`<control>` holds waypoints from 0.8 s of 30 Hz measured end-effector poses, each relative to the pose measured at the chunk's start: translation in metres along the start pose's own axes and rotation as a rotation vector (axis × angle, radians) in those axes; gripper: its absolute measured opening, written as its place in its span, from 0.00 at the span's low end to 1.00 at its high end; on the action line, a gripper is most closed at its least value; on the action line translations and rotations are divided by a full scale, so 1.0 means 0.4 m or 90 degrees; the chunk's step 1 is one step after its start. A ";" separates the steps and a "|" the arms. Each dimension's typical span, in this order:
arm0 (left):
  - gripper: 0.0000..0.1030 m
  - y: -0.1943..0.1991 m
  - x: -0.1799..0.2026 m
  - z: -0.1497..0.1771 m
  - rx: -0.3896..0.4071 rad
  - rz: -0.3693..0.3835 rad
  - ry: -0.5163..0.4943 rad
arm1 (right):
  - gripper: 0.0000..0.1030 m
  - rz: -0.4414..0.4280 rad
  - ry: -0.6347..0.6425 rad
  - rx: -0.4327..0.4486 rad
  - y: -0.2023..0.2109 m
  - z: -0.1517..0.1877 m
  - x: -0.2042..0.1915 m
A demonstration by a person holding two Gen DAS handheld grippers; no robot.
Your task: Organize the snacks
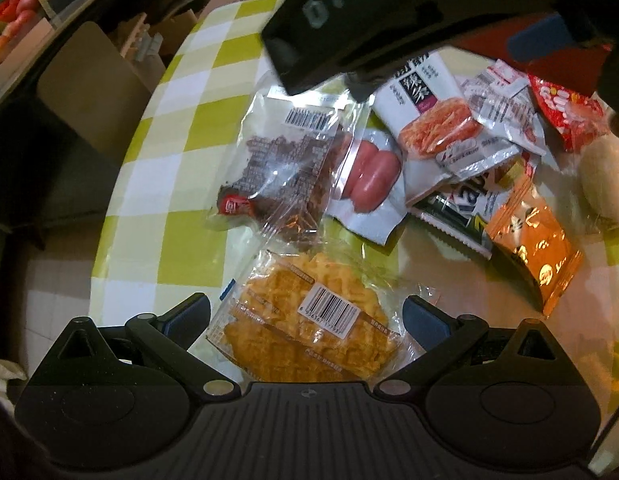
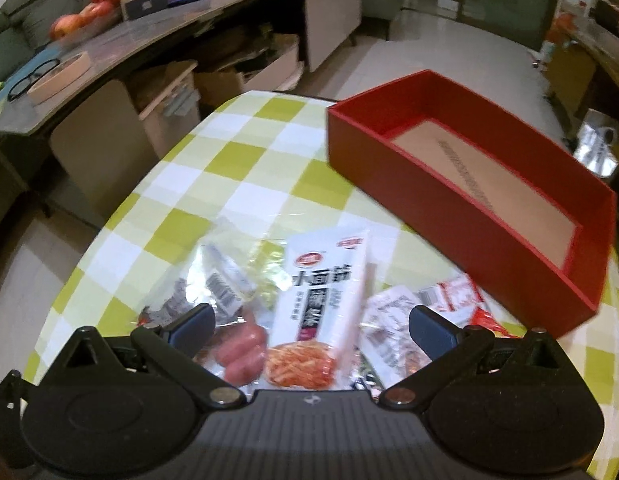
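Observation:
A pile of snack packets lies on the green-checked table (image 1: 177, 148). In the left wrist view my left gripper (image 1: 305, 316) is open, its fingers either side of a clear-wrapped yellow crispy cake (image 1: 309, 320). Beyond lie a dark meat packet (image 1: 285, 164), a sausage packet (image 1: 369, 176), a white spicy-strip packet (image 1: 429, 120) and an orange packet (image 1: 537, 248). My right gripper's black body (image 1: 349, 12) hangs above the pile. In the right wrist view my right gripper (image 2: 309, 328) is open above the white spicy-strip packet (image 2: 321, 300) and sausages (image 2: 241, 352). A red box (image 2: 489, 240) stands empty behind.
A red packet (image 1: 565, 112) and a pale round bun (image 1: 605, 176) lie at the pile's right. The table edge curves on the left, with floor below (image 2: 29, 280). A cluttered counter with apples (image 2: 81, 16) and cardboard boxes stands behind.

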State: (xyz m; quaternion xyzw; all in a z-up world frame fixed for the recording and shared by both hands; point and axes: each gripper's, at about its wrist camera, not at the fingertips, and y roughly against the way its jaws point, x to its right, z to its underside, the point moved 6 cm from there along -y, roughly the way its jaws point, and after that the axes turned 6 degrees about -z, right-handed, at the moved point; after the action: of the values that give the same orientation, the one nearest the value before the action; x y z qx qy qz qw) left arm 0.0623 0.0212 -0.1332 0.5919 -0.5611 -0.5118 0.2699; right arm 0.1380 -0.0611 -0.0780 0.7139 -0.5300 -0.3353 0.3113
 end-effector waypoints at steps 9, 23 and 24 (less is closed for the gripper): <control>1.00 -0.007 -0.023 0.010 -0.011 0.007 -0.007 | 1.00 -0.020 0.016 -0.016 -0.030 -0.014 -0.024; 1.00 -0.018 -0.068 0.019 -0.020 0.033 0.004 | 0.79 0.017 0.078 -0.077 -0.107 0.026 -0.028; 1.00 -0.021 -0.082 0.018 -0.022 0.037 0.016 | 0.74 0.009 0.073 -0.075 -0.107 0.028 -0.022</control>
State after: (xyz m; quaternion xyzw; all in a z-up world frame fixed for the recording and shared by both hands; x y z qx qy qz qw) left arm 0.0641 0.0559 -0.1330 0.5767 -0.5657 -0.5062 0.3019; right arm 0.1505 -0.0433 -0.1176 0.7085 -0.4960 -0.3222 0.3849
